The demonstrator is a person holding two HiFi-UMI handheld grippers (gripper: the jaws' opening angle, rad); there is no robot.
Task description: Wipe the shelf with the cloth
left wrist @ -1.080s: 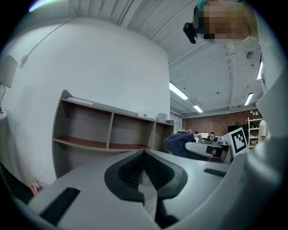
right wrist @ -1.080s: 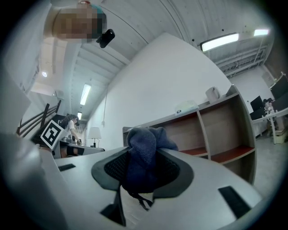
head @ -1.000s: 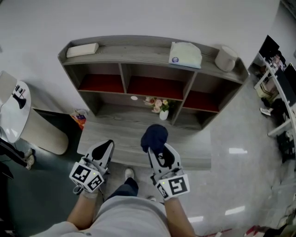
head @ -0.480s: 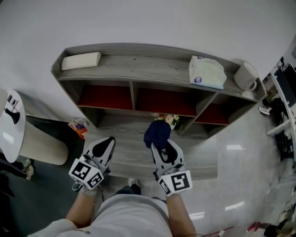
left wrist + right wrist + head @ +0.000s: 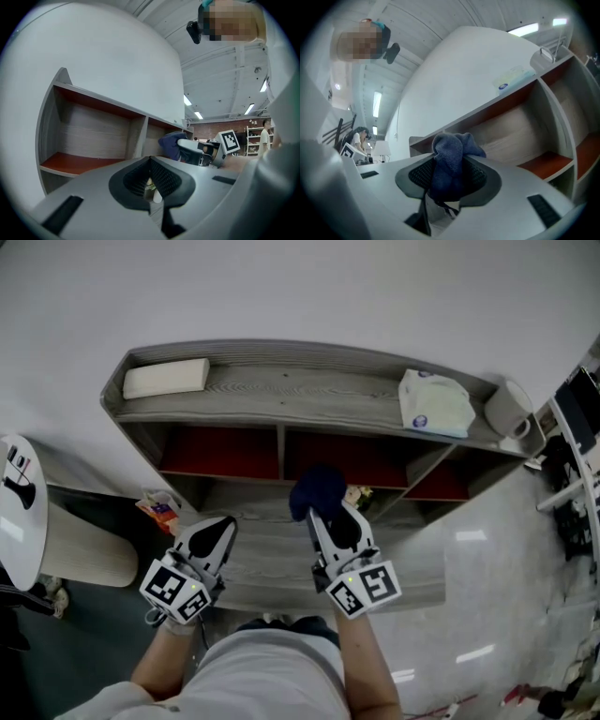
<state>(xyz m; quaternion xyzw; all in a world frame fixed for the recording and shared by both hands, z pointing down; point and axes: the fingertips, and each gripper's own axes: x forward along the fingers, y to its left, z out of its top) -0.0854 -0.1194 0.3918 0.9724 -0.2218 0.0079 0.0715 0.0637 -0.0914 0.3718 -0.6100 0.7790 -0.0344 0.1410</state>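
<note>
The grey wooden shelf (image 5: 300, 390) with red-floored compartments stands against the white wall. A dark blue cloth (image 5: 317, 493) is bunched between the jaws of my right gripper (image 5: 323, 512), which is shut on it in front of the middle compartment, above the lower ledge (image 5: 272, 563). In the right gripper view the cloth (image 5: 450, 159) bulges up out of the right gripper (image 5: 447, 176) and hides the pads. My left gripper (image 5: 214, 535) hovers over the left part of the ledge, its jaws together and holding nothing. The left gripper (image 5: 151, 164) faces the left compartment (image 5: 84, 161).
On the shelf top lie a white box (image 5: 167, 378) at the left, a pale folded packet (image 5: 435, 403) and a white roll (image 5: 511, 409) at the right. A small flower vase (image 5: 356, 495) peeks out behind the cloth. A round white table (image 5: 19, 512) stands at the left.
My right gripper has carried the cloth forward toward the middle compartment and now covers most of the flower vase. The view has tilted up the shelf. The left gripper has barely moved.
</note>
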